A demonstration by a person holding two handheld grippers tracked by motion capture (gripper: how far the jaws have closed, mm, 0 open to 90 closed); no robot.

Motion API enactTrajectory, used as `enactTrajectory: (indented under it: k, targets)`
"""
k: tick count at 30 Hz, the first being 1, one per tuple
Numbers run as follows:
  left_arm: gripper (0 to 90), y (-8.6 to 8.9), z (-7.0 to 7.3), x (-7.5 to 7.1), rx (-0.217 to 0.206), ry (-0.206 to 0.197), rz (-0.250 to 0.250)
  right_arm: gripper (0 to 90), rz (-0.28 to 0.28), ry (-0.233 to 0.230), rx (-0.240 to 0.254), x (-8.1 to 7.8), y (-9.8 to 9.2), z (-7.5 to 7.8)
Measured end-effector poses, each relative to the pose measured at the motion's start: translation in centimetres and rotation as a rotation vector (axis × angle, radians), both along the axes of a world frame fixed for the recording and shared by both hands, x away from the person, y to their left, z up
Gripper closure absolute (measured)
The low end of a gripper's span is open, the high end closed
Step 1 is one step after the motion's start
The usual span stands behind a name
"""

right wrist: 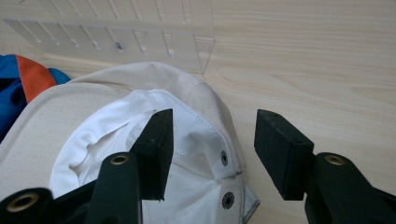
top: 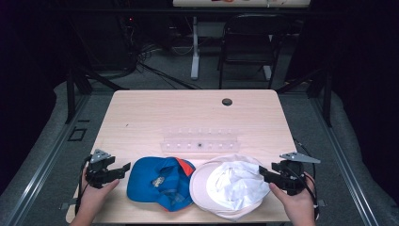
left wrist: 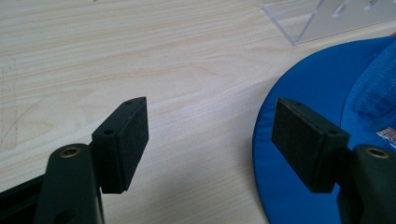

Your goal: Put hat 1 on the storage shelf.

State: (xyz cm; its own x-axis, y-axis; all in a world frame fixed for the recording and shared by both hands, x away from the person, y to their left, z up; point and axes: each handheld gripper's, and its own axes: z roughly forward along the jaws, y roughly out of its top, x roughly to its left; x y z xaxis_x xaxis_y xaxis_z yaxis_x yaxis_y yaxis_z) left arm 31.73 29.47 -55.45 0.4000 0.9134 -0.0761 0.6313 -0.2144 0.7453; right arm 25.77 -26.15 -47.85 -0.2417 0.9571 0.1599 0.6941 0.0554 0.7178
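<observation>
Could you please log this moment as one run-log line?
left gripper: open, beside blue cap | right gripper: open, at white cap | neither cap held

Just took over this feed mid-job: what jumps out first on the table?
Two caps lie side by side at the near edge of the table: a blue cap with an orange patch on the left, a beige cap turned up to show its white lining on the right. The left gripper and right gripper flank them, both open and empty. A clear acrylic rack sits just behind.
</observation>
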Motion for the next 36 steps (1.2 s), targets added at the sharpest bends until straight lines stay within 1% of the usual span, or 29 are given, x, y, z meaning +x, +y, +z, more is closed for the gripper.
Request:
enactTrajectory:
  k: [1, 2, 3, 4, 5, 7, 8, 9, 10, 11, 12, 13, 14, 16, 19, 23, 24, 26, 31, 34, 35, 36]
  targets:
    - [28.1, 0.0, 0.0, 0.0, 0.000, 0.000, 0.000, 47.3, 0.000, 0.000, 0.000, 0.0, 0.0, 0.0]
    - [28.1, 0.1, 0.1, 0.0, 0.007, 0.012, -0.003, 47.3, 0.008, 0.027, 0.003, 0.2, -0.1, 0.3]
    - [28.1, 0.1, 0.1, 0.0, 0.007, 0.012, -0.003, 47.3, 0.008, 0.027, 0.003, 0.2, -0.1, 0.3]
    - [28.1, 0.0, 0.0, 0.0, 0.002, 0.001, 0.002, 47.3, 0.013, 0.031, 0.002, 0.3, -0.2, 0.4]
    - [28.1, 0.1, 0.0, 0.0, 0.002, 0.002, 0.002, 46.7, 0.025, 0.070, 0.002, 0.4, -0.2, 0.8]
    - [28.1, 0.1, 0.0, 0.0, 0.001, 0.002, 0.004, 45.6, 0.035, 0.100, 0.018, 0.6, -0.2, 1.0]
    - [28.1, 0.1, 0.0, -0.1, -0.001, 0.004, 0.005, 45.3, 0.044, 0.118, 0.018, 0.7, -0.2, 1.2]
    - [28.1, 0.1, 0.0, -0.1, -0.001, 0.004, 0.005, 45.3, 0.044, 0.118, 0.018, 0.7, -0.2, 1.2]
    - [28.1, 0.2, 0.0, -0.1, 0.005, 0.009, 0.005, 44.7, 0.048, 0.147, 0.005, 0.9, -0.1, 1.3]
    - [28.1, 0.2, 0.0, -0.1, 0.005, 0.009, 0.005, 44.7, 0.048, 0.147, 0.005, 0.9, -0.1, 1.3]
    - [28.0, 0.2, -0.1, -0.1, 0.002, 0.002, 0.009, 44.4, 0.055, 0.167, 0.000, 1.1, -0.1, 1.4]
    - [28.1, 0.2, -0.1, -0.1, 0.002, 0.002, 0.009, 44.4, 0.055, 0.167, 0.000, 1.1, -0.1, 1.4]
    - [28.0, 0.2, -0.1, -0.1, 0.001, 0.002, 0.011, 43.5, 0.056, 0.183, -0.005, 1.3, 0.0, 1.5]
    - [28.0, 0.2, -0.1, -0.1, 0.001, 0.005, 0.012, 43.0, 0.057, 0.192, -0.015, 1.5, 0.0, 1.6]
    - [28.0, 0.3, -0.1, -0.1, 0.001, 0.006, 0.014, 43.0, 0.058, 0.199, -0.016, 1.6, 0.1, 1.7]
    - [28.0, 0.3, -0.2, -0.1, -0.001, 0.007, 0.015, 43.1, 0.061, 0.238, 0.005, 2.0, 0.0, 1.8]
    - [28.1, 0.3, -0.2, -0.1, 0.003, 0.009, 0.012, 43.1, 0.058, 0.255, 0.006, 2.2, -0.1, 1.9]
    - [28.1, 0.3, -0.2, -0.1, 0.002, 0.009, 0.012, 43.1, 0.058, 0.263, 0.008, 2.3, -0.2, 2.0]
    - [28.1, 0.3, -0.2, -0.1, 0.003, 0.011, 0.011, 42.4, 0.050, 0.257, -0.001, 2.4, -0.5, 2.5]
    - [28.1, 0.3, -0.2, -0.1, 0.002, 0.019, 0.015, 42.6, 0.042, 0.255, 0.003, 2.5, -0.8, 2.8]
    - [28.0, 0.4, -0.2, -0.1, 0.005, 0.020, 0.012, 43.3, 0.036, 0.260, 0.013, 2.5, -0.9, 2.9]
    - [28.1, 0.4, -0.1, -0.1, 0.005, 0.020, 0.013, 44.0, 0.035, 0.264, 0.012, 2.5, -1.0, 3.0]
